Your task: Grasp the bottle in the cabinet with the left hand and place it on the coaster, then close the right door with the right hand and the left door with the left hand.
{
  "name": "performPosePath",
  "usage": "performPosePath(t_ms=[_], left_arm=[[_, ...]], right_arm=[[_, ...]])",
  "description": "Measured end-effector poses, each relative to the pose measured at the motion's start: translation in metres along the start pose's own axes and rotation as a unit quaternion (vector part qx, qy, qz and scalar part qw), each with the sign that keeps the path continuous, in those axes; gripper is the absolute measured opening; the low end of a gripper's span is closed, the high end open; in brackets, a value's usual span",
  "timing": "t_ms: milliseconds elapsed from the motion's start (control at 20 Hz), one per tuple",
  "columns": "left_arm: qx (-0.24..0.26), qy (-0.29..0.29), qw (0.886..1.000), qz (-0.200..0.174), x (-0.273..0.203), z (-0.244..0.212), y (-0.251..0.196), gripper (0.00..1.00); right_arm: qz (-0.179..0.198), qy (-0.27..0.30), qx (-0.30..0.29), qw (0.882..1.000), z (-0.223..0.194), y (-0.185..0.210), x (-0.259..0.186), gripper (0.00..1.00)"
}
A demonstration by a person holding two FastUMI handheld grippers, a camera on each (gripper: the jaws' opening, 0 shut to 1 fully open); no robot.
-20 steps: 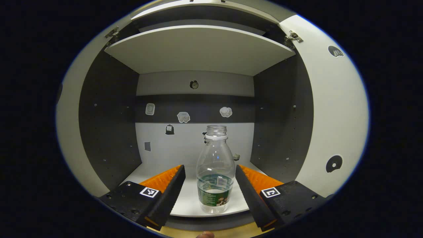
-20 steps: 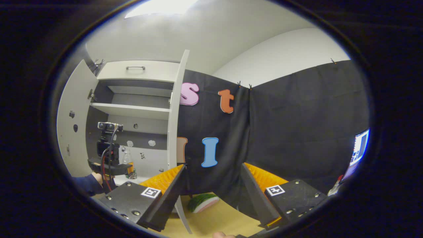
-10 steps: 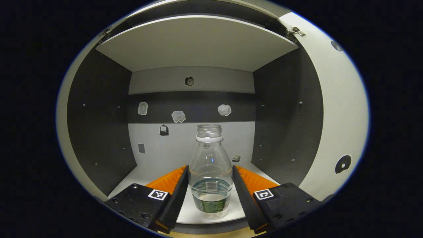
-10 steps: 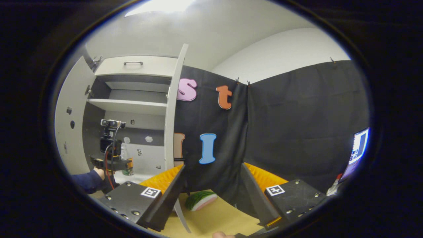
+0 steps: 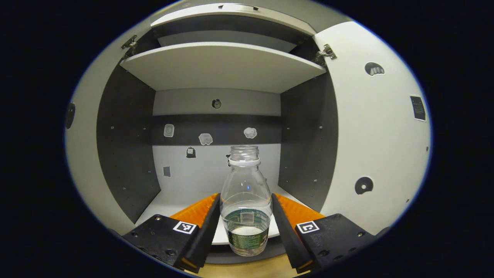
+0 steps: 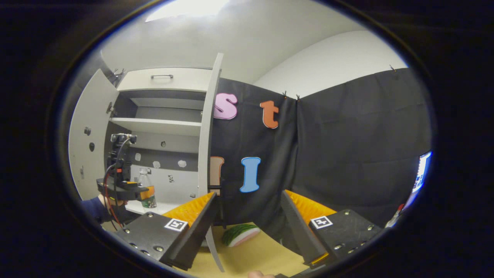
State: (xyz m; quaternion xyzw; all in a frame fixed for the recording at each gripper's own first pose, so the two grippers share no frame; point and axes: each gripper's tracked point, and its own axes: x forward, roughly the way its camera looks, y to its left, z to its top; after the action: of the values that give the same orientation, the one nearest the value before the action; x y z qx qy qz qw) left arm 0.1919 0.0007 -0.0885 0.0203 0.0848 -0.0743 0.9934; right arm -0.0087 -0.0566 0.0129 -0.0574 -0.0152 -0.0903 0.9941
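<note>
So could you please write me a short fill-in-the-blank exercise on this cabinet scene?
1. The left gripper has its fingers pressed on either side of the ____.
2. The bottle has no ____ on its neck.
3. Both cabinet doors, such as the right door, stand ____.
4. The right gripper holds ____ between its fingers.

Missing words: bottle; cap; open; nothing

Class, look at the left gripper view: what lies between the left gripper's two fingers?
The bottle, upright and uncapped, stands between the fingers of the left gripper, which press its sides at the cabinet shelf's front edge, shown in the left gripper view.
</note>
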Motion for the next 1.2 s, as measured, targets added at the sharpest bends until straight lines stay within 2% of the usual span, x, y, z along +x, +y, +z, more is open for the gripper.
performPosePath(t_ms=[150, 200, 300, 350, 400, 450, 500, 600, 750, 900, 950, 1150, 1200], left_arm=[[0.011, 0.011, 1.0, -0.003, -0.031, -0.013, -0.005, 0.8], [0.014, 0.015, 1.0, -0.004, -0.04, -0.02, -0.005, 0.8], [0.012, 0.021, 1.0, -0.008, -0.056, -0.035, -0.007, 0.79], [0.011, 0.026, 1.0, -0.007, -0.065, -0.045, -0.006, 0.8], [0.008, 0.033, 0.999, -0.007, -0.072, -0.054, -0.005, 0.8], [0.007, 0.04, 0.999, -0.006, -0.078, -0.064, -0.003, 0.8], [0.004, 0.048, 0.999, -0.007, -0.084, -0.074, -0.002, 0.8], [-0.011, 0.065, 0.998, -0.014, -0.093, -0.096, -0.001, 0.8], [-0.03, 0.085, 0.996, -0.015, -0.106, -0.128, 0.007, 0.8], [-0.039, 0.112, 0.993, -0.023, -0.118, -0.164, 0.009, 0.8], [-0.042, 0.12, 0.991, -0.026, -0.121, -0.176, 0.01, 0.8], [-0.048, 0.159, 0.986, -0.033, -0.135, -0.226, 0.013, 0.8], [-0.053, 0.174, 0.983, -0.032, -0.139, -0.239, 0.014, 0.8]], right_arm=[[0.013, 0.004, 0.003, 1.0, 0.0, 0.001, -0.002, 1.0], [0.016, 0.004, 0.003, 1.0, 0.0, 0.001, -0.005, 0.97], [0.023, 0.005, 0.003, 1.0, -0.003, 0.0, -0.017, 1.0], [0.026, 0.007, 0.003, 1.0, -0.005, -0.001, -0.02, 0.96], [0.029, 0.009, 0.003, 1.0, -0.005, 0.0, -0.021, 1.0], [0.033, 0.011, 0.003, 0.999, -0.007, 0.001, -0.022, 0.96], [0.037, 0.012, 0.003, 0.999, -0.007, 0.001, -0.023, 1.0], [0.041, 0.014, 0.004, 0.999, -0.007, 0.004, -0.024, 0.97], [0.044, 0.012, 0.006, 0.999, -0.005, 0.006, -0.027, 1.0], [0.045, 0.015, 0.0, 0.999, -0.007, 0.006, -0.028, 0.96], [0.045, 0.016, -0.001, 0.999, -0.009, 0.007, -0.027, 1.0], [0.05, 0.019, 0.003, 0.999, -0.011, 0.012, -0.024, 1.0], [0.053, 0.021, 0.004, 0.998, -0.013, 0.014, -0.022, 0.96]])
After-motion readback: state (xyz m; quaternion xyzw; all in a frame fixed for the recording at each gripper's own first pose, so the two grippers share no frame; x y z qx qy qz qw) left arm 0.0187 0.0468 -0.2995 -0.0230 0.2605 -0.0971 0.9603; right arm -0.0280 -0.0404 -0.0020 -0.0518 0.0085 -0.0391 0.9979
